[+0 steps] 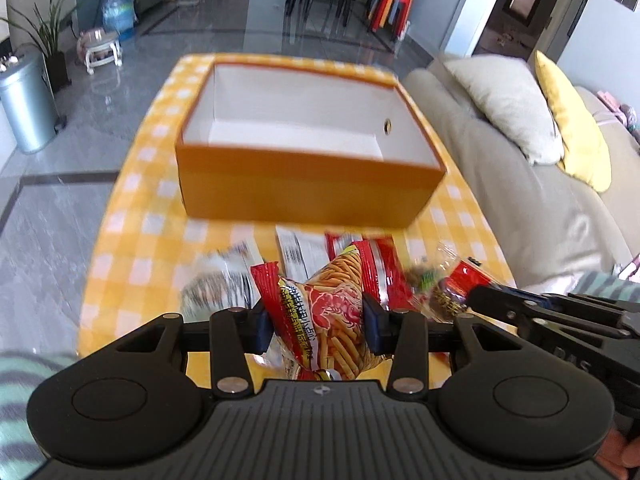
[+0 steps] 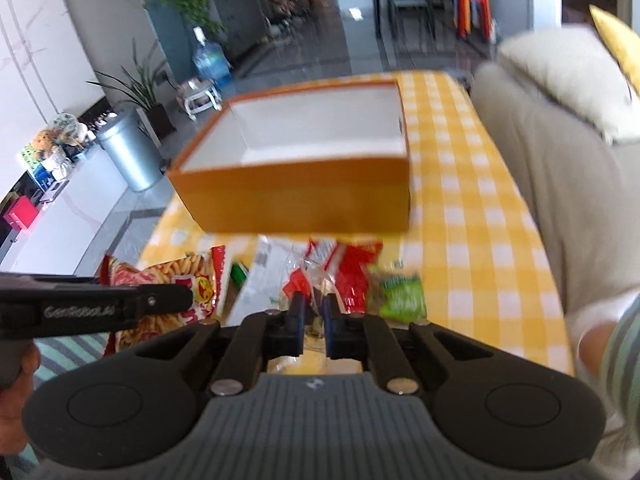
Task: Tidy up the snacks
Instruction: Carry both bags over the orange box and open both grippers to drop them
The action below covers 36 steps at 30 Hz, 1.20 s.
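Observation:
An open orange box (image 1: 304,190) with a white, bare inside stands on the yellow checked table (image 1: 132,216); it also shows in the right wrist view (image 2: 296,196). My left gripper (image 1: 316,322) is shut on a red and orange snack-stick bag (image 1: 332,320), held near the table's front edge. My right gripper (image 2: 313,322) is shut on a clear-wrapped snack (image 2: 314,280). That snack shows at the right of the left wrist view (image 1: 448,292). The stick bag shows at the left of the right wrist view (image 2: 172,280).
Several loose snack packets (image 1: 304,252) lie in front of the box, among them a green packet (image 2: 400,294). A beige sofa (image 1: 532,200) with cushions borders the table's right side. A metal bin (image 1: 24,104) stands on the floor at left.

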Each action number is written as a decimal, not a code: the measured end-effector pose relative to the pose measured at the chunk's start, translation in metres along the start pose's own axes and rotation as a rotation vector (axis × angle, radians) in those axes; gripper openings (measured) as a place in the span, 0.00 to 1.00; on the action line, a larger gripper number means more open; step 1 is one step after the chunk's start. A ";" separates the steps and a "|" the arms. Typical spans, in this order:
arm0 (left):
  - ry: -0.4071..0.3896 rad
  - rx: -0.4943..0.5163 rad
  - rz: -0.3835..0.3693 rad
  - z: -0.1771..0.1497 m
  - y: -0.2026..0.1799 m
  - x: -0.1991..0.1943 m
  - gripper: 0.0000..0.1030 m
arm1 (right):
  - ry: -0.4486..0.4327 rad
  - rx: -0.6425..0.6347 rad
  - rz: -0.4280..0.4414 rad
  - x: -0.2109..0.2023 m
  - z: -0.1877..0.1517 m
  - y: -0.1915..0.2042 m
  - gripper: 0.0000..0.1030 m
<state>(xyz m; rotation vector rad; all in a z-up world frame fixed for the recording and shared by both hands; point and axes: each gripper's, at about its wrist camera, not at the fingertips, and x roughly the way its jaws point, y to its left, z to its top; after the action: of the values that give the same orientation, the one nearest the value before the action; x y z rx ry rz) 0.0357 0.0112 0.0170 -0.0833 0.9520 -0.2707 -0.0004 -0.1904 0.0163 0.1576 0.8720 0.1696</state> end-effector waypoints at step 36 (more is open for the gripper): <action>-0.111 0.193 0.230 0.149 0.014 0.095 0.46 | -0.088 0.031 0.026 0.130 0.166 0.010 0.04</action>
<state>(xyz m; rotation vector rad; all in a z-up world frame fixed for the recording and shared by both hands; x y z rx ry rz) 0.2122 -0.0073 0.0254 0.1856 0.8127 -0.1420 0.2084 -0.1643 0.0269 0.2042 0.7851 0.1720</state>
